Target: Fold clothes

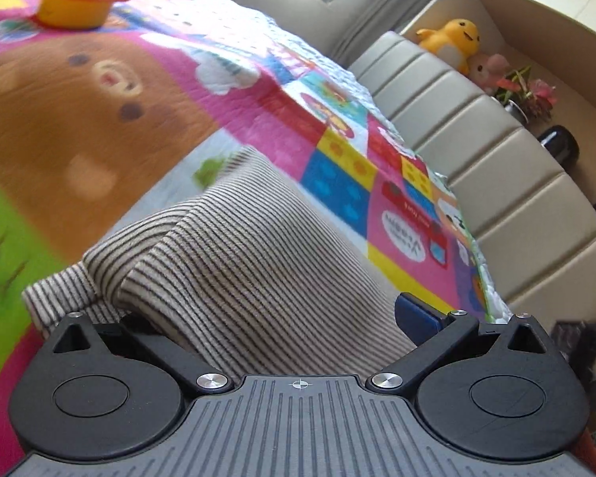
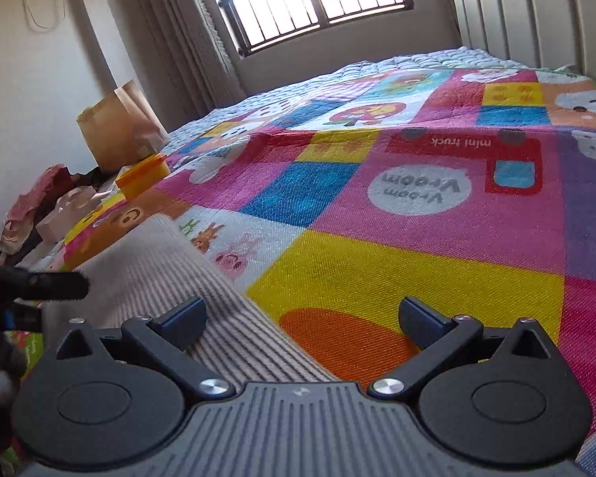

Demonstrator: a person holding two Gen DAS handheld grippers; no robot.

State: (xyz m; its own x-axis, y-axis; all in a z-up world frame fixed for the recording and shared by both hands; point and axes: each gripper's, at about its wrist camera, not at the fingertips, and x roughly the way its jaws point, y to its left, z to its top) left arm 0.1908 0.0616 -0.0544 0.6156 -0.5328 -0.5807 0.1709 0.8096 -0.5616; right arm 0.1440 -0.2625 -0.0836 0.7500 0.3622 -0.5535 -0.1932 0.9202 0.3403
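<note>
A beige garment with thin dark stripes lies on the colourful cartoon bedspread. In the left wrist view it fills the space between my left gripper's wide-apart fingers; the left finger is hidden under the cloth and the blue-padded right finger shows beside it. In the right wrist view my right gripper is open and empty, low over the bedspread, with its left finger over the garment's edge. The left gripper's dark body shows at the left edge.
A yellow-orange toy pot sits on the bed at the far left. A padded beige headboard runs along the right, with plush toys and a plant behind it. A paper bag and piled clothes lie beside the bed.
</note>
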